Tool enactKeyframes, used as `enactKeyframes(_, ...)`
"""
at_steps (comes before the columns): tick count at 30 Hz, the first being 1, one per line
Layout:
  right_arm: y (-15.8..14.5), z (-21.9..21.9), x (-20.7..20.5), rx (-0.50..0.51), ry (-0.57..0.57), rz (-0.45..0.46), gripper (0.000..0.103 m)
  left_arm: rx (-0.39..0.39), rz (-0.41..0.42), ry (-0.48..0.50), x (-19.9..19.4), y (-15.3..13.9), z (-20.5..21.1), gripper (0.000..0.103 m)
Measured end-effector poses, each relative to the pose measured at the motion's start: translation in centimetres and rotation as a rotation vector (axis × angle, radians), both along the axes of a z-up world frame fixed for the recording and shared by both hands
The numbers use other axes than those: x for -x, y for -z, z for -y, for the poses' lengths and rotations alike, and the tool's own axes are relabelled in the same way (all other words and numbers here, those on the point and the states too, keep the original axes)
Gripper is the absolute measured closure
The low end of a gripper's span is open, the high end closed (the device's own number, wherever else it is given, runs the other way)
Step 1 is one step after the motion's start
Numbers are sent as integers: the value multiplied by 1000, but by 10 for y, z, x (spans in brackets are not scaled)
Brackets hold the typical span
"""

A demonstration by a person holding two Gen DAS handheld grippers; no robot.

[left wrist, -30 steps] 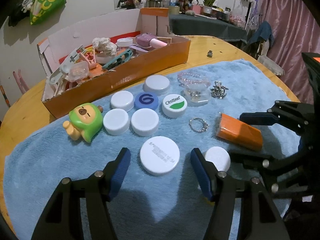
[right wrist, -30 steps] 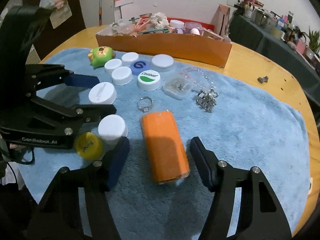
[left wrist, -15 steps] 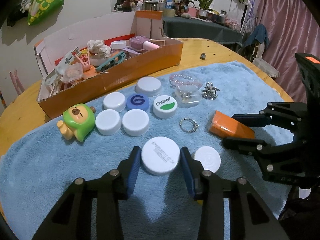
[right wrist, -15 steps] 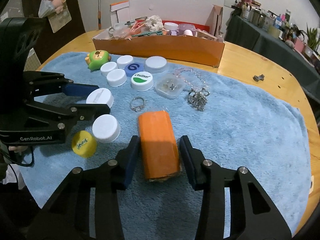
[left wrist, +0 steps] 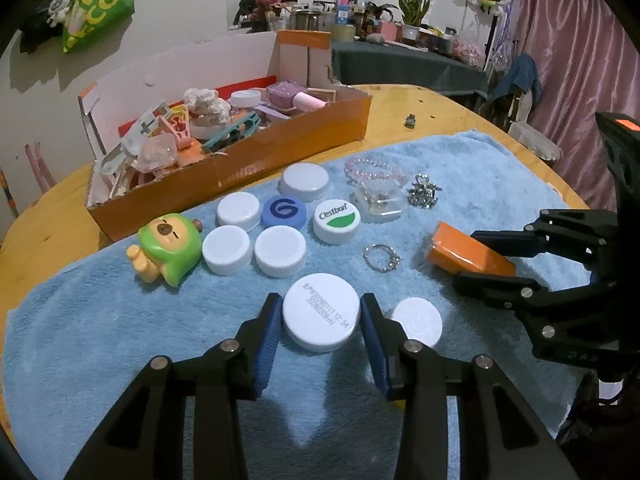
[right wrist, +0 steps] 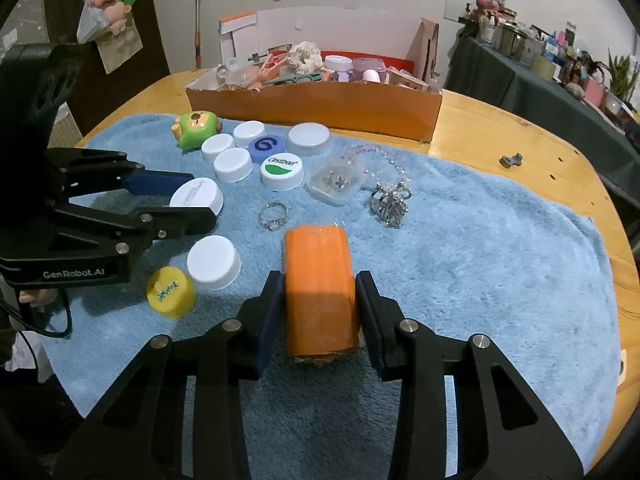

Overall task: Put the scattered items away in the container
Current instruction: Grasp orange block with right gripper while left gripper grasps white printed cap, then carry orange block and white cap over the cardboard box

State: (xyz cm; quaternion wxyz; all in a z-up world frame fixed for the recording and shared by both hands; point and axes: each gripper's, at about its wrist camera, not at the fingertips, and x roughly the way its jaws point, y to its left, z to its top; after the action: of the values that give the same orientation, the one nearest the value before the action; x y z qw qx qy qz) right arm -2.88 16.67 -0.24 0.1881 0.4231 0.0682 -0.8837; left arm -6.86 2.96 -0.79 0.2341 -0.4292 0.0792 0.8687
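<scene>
My left gripper is shut on a large white lid that rests on the blue towel. My right gripper is shut on an orange packet, also low on the towel; the packet shows in the left wrist view. The orange cardboard box at the back holds several small items. Loose on the towel lie several bottle caps, a green bear toy, a ring, a clear case, a pink bead bracelet and a metal clip.
A white cap and a yellow cap lie between the two grippers. A small metal piece sits on the bare wooden table to the right. A dark cluttered side table stands behind.
Both grippers closed: the left onto the large white lid, the right onto the orange packet. Both moved slightly forward over their objects.
</scene>
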Motion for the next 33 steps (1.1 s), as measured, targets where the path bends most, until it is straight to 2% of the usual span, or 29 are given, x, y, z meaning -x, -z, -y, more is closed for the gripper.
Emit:
enactKeyframes(10,-27,0,3,14,-7,-47,68,-9,-38,-13,-1,-20,1,61)
enactKeyframes(19,-57,5,19,11,-23,-83,68,-18,-68,-45,12,-48,4,61)
enactKeyframes(27,-84,14,47,7,-55,-117,68,-26,-102,-74,37,-74,9,61)
enactKeyframes(33,-99,24,81,11,-73,-120,68,-31,-106,-107,70,-87,15,61)
